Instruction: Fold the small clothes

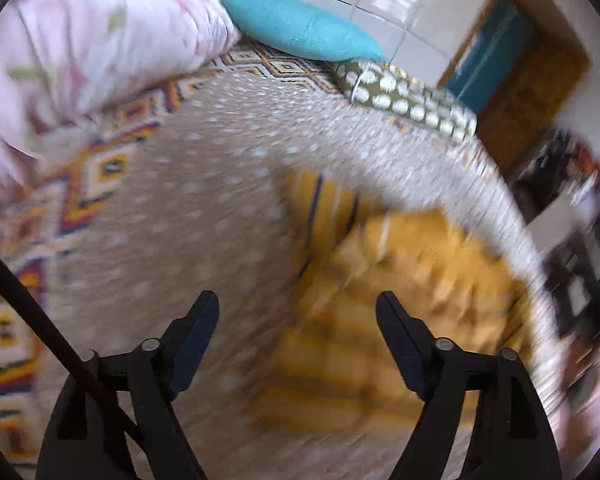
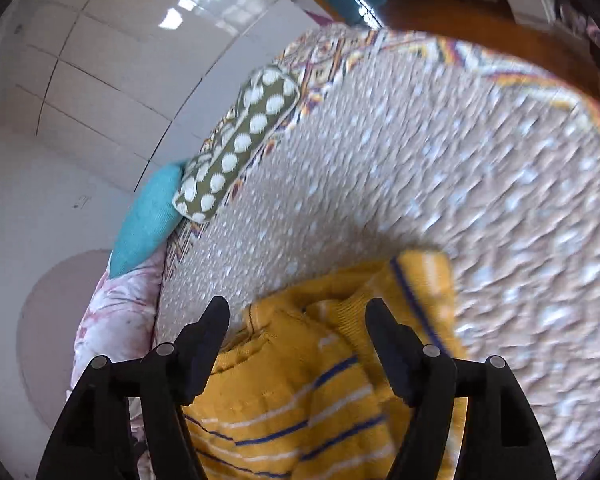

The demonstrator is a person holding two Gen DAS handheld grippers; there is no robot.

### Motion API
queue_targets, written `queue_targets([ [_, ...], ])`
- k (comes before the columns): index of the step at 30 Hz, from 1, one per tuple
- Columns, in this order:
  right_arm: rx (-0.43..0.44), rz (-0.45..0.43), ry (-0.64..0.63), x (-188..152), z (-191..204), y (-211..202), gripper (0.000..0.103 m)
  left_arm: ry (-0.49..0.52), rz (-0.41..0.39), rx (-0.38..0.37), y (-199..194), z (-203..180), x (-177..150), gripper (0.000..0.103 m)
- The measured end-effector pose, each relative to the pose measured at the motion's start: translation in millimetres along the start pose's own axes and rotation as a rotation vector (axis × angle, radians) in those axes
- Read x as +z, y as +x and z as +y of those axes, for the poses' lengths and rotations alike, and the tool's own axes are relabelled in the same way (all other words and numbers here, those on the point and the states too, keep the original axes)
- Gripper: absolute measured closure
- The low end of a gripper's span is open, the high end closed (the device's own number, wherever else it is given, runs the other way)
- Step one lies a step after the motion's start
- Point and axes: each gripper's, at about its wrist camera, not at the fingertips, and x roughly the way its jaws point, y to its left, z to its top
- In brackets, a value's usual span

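Left tool point(image 1: 296, 312) released, black fingers spread above a blurred mustard-yellow knitted sweater with blue and white stripes point(image 1: 380, 320). Right tool point(image 2: 298, 316) likewise released, ribbed folds of the sweater point(image 2: 300, 392) bunched just ahead between its fingers. Underneath, a quilted beige bedspread with pale dots point(image 2: 480, 200). Beyond, a teal oval cushion point(image 1: 300, 26) and an olive white-spotted bolster point(image 2: 240, 140).

both grippers hung above the yellow sweater point(image 2: 300, 380), the left gripper point(image 1: 298, 312) and right gripper point(image 2: 298, 316) each with jaws spread wide, gripping nothing.
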Motion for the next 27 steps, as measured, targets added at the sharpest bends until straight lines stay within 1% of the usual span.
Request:
queue_targets([
  [1, -0.005, 0.014, -0.038, -5, 4, -7, 0.034, 0.031, -0.005, 0.036, -5, 1, -12, 0.02],
  [2, -0.02, 0.033, -0.102, -16, 10, -14, 0.052, 0.066, -0.013, 0.079, -11, 3, -30, 0.019],
  [4, -0.039, 0.083, -0.232, -44, 19, -23, 0.071, 0.105, -0.014, 0.126, -14, 10, -59, 0.018],
  [5, -0.027, 0.123, -0.289, -64, 21, -24, 0.073, 0.114, -0.009, 0.147, -13, 13, -69, 0.018],
  [6, -0.024, 0.155, -0.321, -79, 19, -23, 0.073, 0.124, -0.001, 0.185, -9, 19, -82, 0.018],
  [7, -0.051, 0.181, -0.354, -94, 14, -20, 0.073, 0.136, 0.006, 0.22, -5, 25, -93, 0.018],
  [8, -0.123, 0.2, -0.383, -108, 4, -16, 0.074, 0.15, 0.024, 0.275, 3, 32, -103, 0.018],
  [9, -0.2, 0.211, -0.39, -115, -7, -12, 0.078, 0.151, 0.038, 0.313, 7, 39, -109, 0.018],
  [10, -0.256, 0.213, -0.39, -120, -20, -9, 0.097, 0.146, 0.047, 0.35, 10, 46, -115, 0.017],
  [11, -0.266, 0.168, -0.39, -121, -28, -18, 0.103, 0.127, 0.039, 0.346, 10, 54, -119, 0.014],
  [12, -0.276, 0.164, -0.379, -121, -29, -22, 0.103, 0.086, 0.019, 0.332, 5, 62, -121, 0.012],
  [13, -0.296, 0.164, -0.362, -122, -25, -30, 0.103, 0.06, 0.012, 0.337, 2, 67, -123, 0.009],
  [14, -0.324, 0.144, -0.37, -123, -15, -37, 0.095, 0.046, 0.006, 0.343, 1, 70, -125, 0.006],
  [15, -0.333, 0.121, -0.396, -126, -1, -44, 0.091, 0.032, 0.002, 0.346, 3, 73, -127, 0.005],
  [17, -0.288, 0.111, -0.481, -136, 40, -49, 0.091, 0.018, 0.004, 0.353, 8, 75, -129, 0.0],
  [19, -0.258, 0.113, -0.559, -150, 78, -44, 0.091, 0.007, -0.001, 0.35, 7, 77, -129, 0.0],
  [21, -0.227, 0.141, -0.659, -169, 127, -20, 0.091, -0.002, -0.008, 0.336, 7, 78, -130, 0.0],
  [23, -0.216, 0.178, -0.743, -187, 167, 18, 0.091, -0.014, -0.018, 0.318, 7, 80, -130, 0.0],
  [25, -0.225, 0.194, -0.827, -203, 203, 58, 0.091, -0.016, -0.021, 0.316, 6, 78, -131, 0.0],
  [27, -0.249, 0.186, -0.903, -213, 230, 92, 0.091, -0.013, -0.023, 0.318, 6, 80, -131, 0.0],
])
